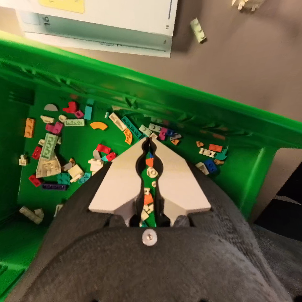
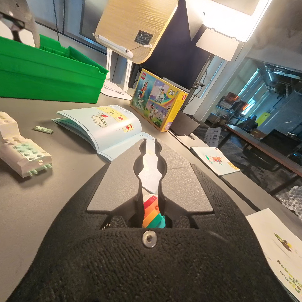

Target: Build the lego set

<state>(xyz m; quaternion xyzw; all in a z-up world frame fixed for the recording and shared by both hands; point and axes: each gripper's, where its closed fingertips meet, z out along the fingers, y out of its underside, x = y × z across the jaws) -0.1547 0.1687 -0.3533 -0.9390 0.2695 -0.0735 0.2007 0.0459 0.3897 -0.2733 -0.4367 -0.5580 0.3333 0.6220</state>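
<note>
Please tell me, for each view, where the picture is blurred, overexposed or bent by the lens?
Left wrist view: the green bin rim and the booklet above it are smeared by motion blur, while the loose bricks inside stay fairly sharp. Right wrist view: the lamp panel at top right is blown out white, glare lies on the open booklet, and the wide lens curves the table edge.

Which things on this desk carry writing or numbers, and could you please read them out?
I will not copy writing; these bear it.
Yellow set box: logo and numerals, front and side.
Open instruction booklet: page and step numbers.
Black label on the wooden board: too small.
White sheet, lower right: green lettering, cut off.
Closed booklet: too small.
</note>
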